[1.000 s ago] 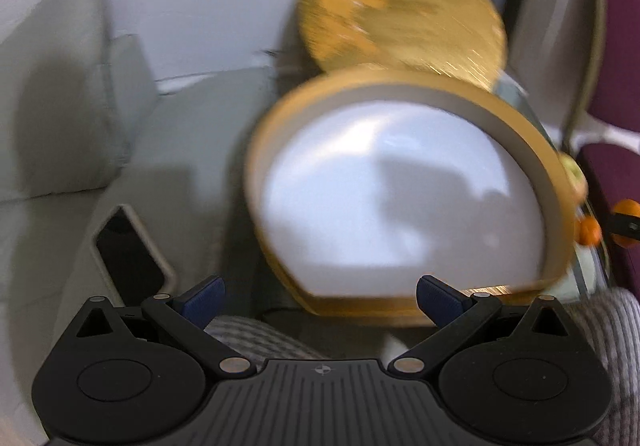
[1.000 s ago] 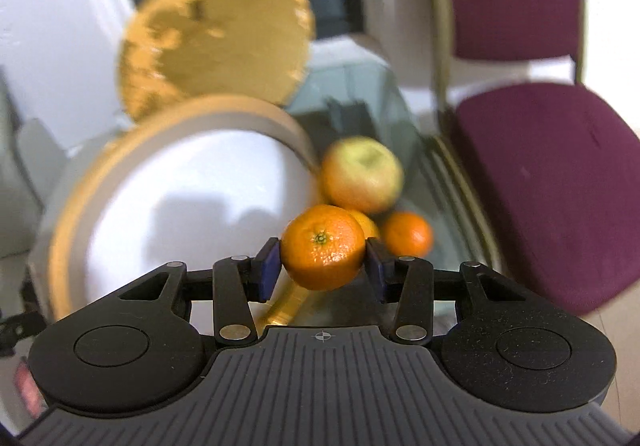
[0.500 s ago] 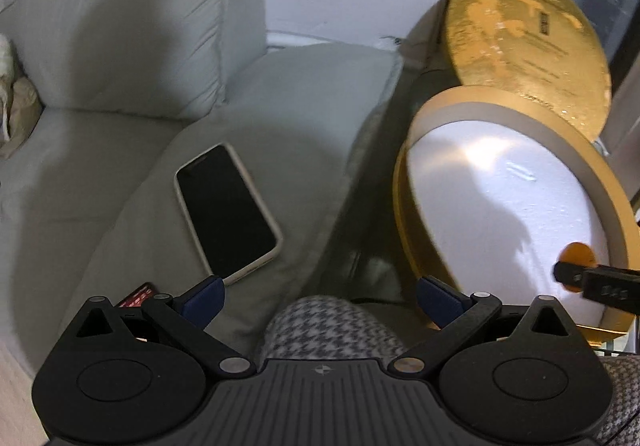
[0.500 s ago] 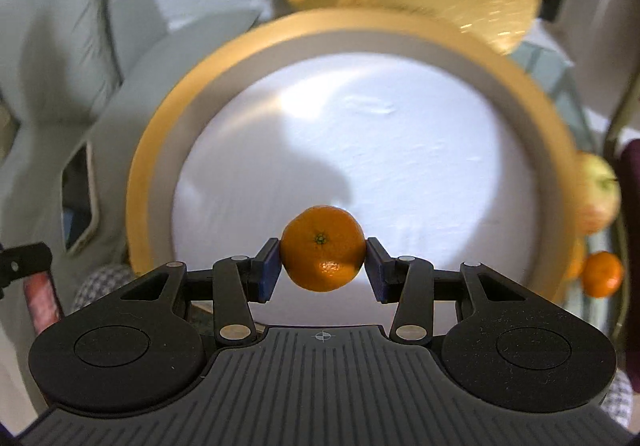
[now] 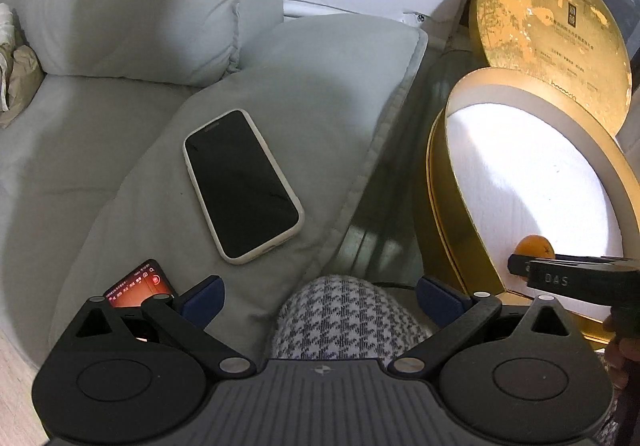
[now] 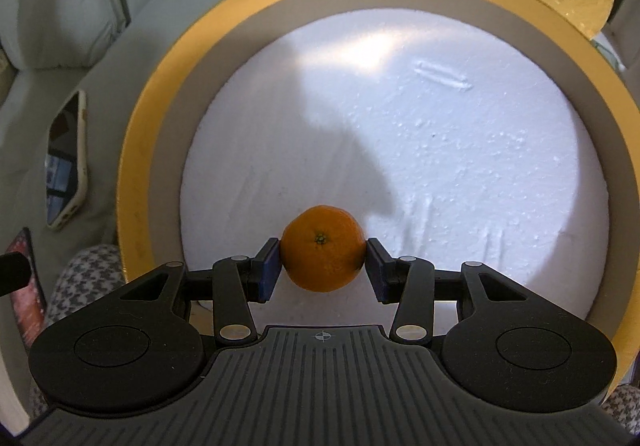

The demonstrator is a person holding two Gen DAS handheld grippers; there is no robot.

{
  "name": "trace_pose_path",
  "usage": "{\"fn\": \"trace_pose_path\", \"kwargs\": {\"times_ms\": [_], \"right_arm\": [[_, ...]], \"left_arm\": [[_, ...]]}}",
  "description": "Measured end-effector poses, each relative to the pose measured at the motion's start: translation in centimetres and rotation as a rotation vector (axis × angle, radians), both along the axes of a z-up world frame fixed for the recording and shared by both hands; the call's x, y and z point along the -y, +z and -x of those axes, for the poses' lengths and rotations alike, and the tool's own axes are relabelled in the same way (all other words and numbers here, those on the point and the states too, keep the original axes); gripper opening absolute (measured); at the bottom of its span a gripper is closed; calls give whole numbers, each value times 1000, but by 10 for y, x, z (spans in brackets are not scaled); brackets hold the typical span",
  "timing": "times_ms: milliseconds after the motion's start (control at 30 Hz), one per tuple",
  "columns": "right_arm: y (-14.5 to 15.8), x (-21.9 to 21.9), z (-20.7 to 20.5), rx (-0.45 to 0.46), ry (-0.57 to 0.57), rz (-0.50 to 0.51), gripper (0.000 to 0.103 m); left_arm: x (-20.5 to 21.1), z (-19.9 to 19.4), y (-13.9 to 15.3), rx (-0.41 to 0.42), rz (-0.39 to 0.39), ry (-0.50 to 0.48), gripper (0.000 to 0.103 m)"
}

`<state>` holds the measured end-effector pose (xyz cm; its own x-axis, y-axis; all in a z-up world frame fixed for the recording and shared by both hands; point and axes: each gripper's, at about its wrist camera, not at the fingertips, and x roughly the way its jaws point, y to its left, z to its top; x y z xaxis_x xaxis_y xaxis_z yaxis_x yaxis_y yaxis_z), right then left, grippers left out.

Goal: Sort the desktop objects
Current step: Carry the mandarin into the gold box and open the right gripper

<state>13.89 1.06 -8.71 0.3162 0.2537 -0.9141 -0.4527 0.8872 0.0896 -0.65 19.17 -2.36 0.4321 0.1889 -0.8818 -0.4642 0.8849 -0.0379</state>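
My right gripper is shut on a small orange mandarin and holds it just above the white foam floor of a round gold box. From the left wrist view that same mandarin peeks over the right gripper inside the gold box. The box's gold lid leans upright behind it. My left gripper is open over a houndstooth-clad knee, with nothing between its fingers.
A dark phone in a cream case lies on a grey sofa cushion. A second phone with a lit red screen sits near the left fingertip. The cream-cased phone also shows left of the box.
The right gripper carried the mandarin from beside the other fruit over the box and lower into it. The left gripper swung left toward the sofa, bringing the phones into sight.
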Motion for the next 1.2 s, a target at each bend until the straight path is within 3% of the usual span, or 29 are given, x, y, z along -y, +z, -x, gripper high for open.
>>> {"fn": "trace_pose_path", "kwargs": {"times_ms": [300,567,800,967,1033,1200], "right_arm": [[29,16,10,52,-17,-52,59],[74,75,41,85,-127,-156,64],[88,125,82,48,-225,-255,69],[85,153,106,56,-294,-248,70],[82,165,111,58,-331,-249,75],[79,184,116,56,-378,-279,76]], "left_arm": [[11,4,9,13,-26,-25,102],[42,11,24,40,-68,-115,102],[83,13,30,55,-114,-261,102],[125,12,34,57,-142,-428,102],[140,10,33,44,-155,-479,102],[165,7,32,15,-210,-529,102]]}}
